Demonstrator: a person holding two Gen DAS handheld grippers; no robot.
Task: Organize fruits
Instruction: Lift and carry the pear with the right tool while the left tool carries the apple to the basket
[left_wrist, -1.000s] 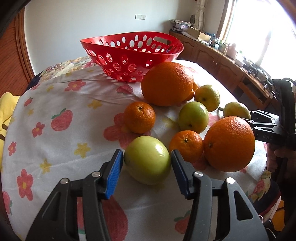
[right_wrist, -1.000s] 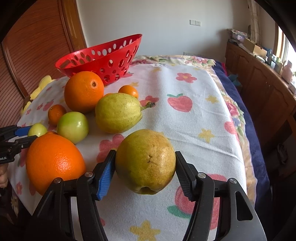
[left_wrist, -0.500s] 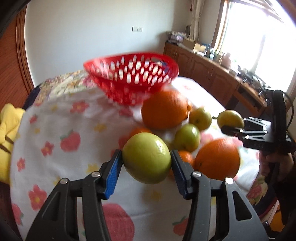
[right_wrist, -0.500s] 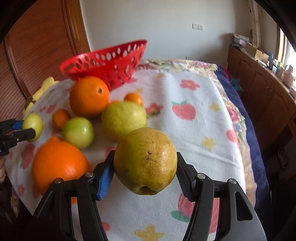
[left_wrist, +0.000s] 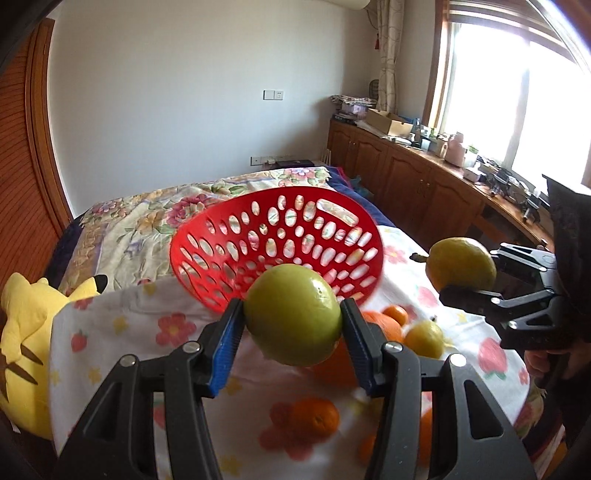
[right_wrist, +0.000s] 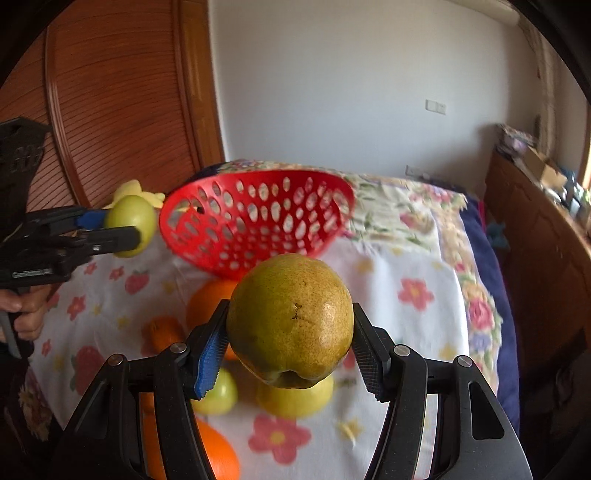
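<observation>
My left gripper (left_wrist: 291, 325) is shut on a green apple (left_wrist: 291, 314) and holds it in the air just in front of the red perforated basket (left_wrist: 277, 247). My right gripper (right_wrist: 290, 338) is shut on a yellow-green pear (right_wrist: 290, 319), also lifted, short of the basket (right_wrist: 258, 225). The right gripper with its pear (left_wrist: 460, 267) shows at the right of the left wrist view. The left gripper with its apple (right_wrist: 131, 219) shows at the left of the right wrist view. Oranges (left_wrist: 314, 421) and other green and yellow fruits (right_wrist: 216, 395) lie on the cloth below.
The fruits lie on a white flowered cloth (left_wrist: 122, 332) over a bed. A yellow plush toy (left_wrist: 26, 343) sits at the left edge. Wooden cabinets (left_wrist: 417, 184) run along the right under a window. A wooden panel wall (right_wrist: 110, 103) stands at the left.
Both grippers have lifted their fruit off the cloth and moved forward toward the basket, which now fills more of each view. The other fruits have dropped low in both views.
</observation>
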